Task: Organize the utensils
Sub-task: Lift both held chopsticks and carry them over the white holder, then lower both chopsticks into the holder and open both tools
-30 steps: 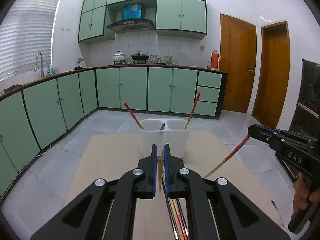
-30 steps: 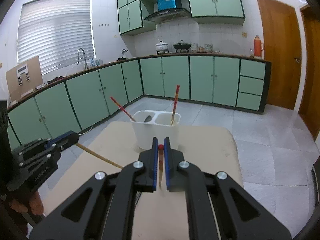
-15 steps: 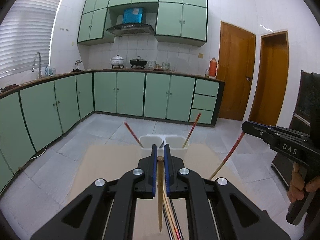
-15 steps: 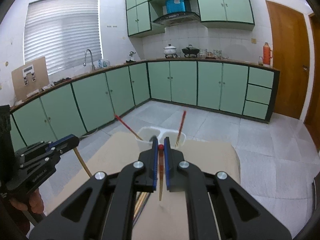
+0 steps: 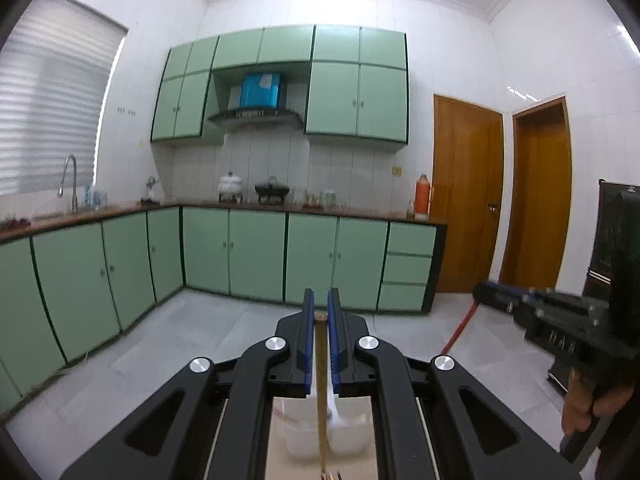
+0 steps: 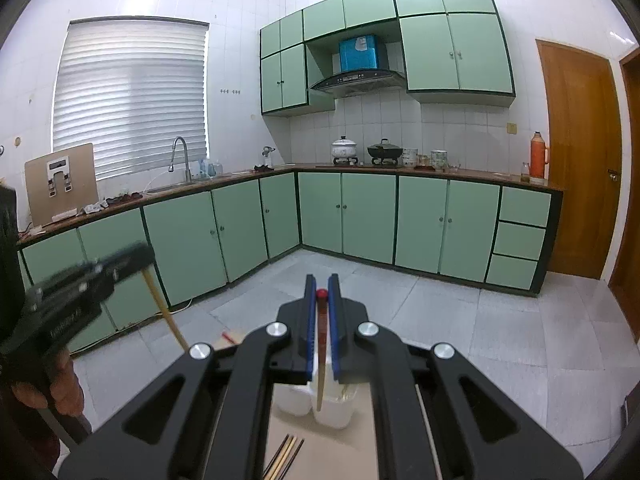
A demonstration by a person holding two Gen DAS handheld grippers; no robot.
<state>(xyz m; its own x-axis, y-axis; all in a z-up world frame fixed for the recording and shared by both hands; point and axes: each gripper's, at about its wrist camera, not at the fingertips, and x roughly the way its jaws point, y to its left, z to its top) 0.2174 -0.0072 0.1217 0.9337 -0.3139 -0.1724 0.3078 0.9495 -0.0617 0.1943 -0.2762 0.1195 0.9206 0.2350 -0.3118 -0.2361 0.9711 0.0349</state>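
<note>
My left gripper (image 5: 320,308) is shut on a brown wooden chopstick (image 5: 321,400) that hangs down over the white two-part utensil holder (image 5: 304,436). My right gripper (image 6: 321,286) is shut on a red-tipped chopstick (image 6: 321,344) hanging over the same holder (image 6: 332,404). Both grippers are raised well above the table. The right gripper also shows at the right of the left wrist view (image 5: 560,320), its red chopstick (image 5: 460,328) slanting down. The left gripper shows blurred at the left of the right wrist view (image 6: 88,280) with its wooden chopstick (image 6: 164,308).
Several loose chopsticks (image 6: 286,456) lie on the beige table (image 6: 360,452) in front of the holder. Green kitchen cabinets (image 6: 360,216) line the far walls. Two wooden doors (image 5: 468,200) stand at the right. A dark cabinet (image 5: 616,240) is at the far right.
Both grippers have risen and tilted upward with their chopsticks. The holder has dropped from mid-frame to below the fingers, and the chopsticks now hang nearly straight down over it.
</note>
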